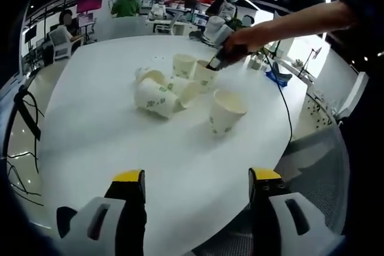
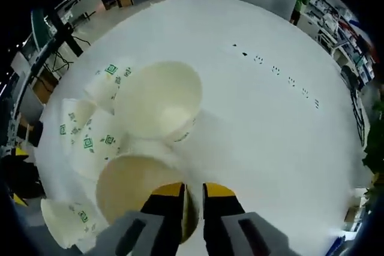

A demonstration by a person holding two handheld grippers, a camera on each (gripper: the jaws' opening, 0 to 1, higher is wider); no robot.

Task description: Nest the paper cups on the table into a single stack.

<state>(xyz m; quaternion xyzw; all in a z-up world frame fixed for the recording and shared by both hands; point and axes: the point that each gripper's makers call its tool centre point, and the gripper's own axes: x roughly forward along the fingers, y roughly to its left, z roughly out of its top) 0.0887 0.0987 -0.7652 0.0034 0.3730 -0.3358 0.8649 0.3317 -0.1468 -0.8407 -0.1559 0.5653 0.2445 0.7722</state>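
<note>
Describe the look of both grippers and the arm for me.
Left gripper: black jaws capped in yellow, on pale grey slotted bodies. Right gripper: the same black jaws with yellow tips and grey bodies; seen from the left gripper view it is dark and slender. The person's forearm is bare; no sleeve visible.

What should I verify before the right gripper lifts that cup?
1. Right gripper clamped on the rim of the near white paper cup with green print: ok, one jaw inside, one outside.
2. Second upright white paper cup mouth open to receive it: ok.
3. Left gripper clear of the pile: ok, open, over bare round white table.
4. Tipped cups off the lift path: cannot tell, they crowd the held cup.
5. Lone cup standing apart: ok.
</note>
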